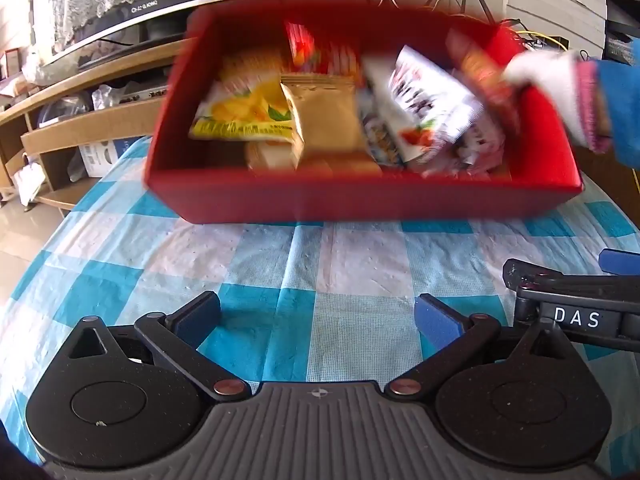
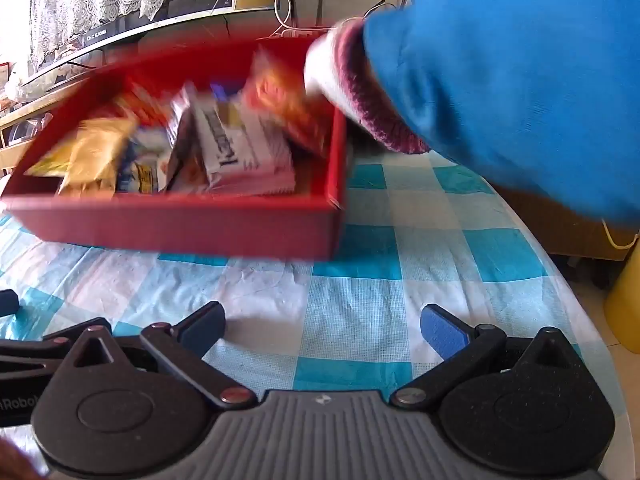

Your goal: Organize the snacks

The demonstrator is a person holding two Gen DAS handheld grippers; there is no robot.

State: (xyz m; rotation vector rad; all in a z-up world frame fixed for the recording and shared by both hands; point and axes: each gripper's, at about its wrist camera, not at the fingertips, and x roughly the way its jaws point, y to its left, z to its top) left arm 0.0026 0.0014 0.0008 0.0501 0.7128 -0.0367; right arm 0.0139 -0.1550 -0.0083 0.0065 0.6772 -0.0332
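A red box sits on the checked tablecloth, blurred by motion, and it also shows in the right wrist view. It holds several snack packets: a yellow one, a gold one, a white one and an orange one. A white-gloved hand with a blue sleeve reaches into the box's right end. My left gripper is open and empty above the cloth, well short of the box. My right gripper is open and empty too.
The blue-and-white checked cloth covers a round table. Behind it stands a wooden TV cabinet with a TV and lace cover. The right gripper's body lies close beside my left one. A yellow object stands off the table's right edge.
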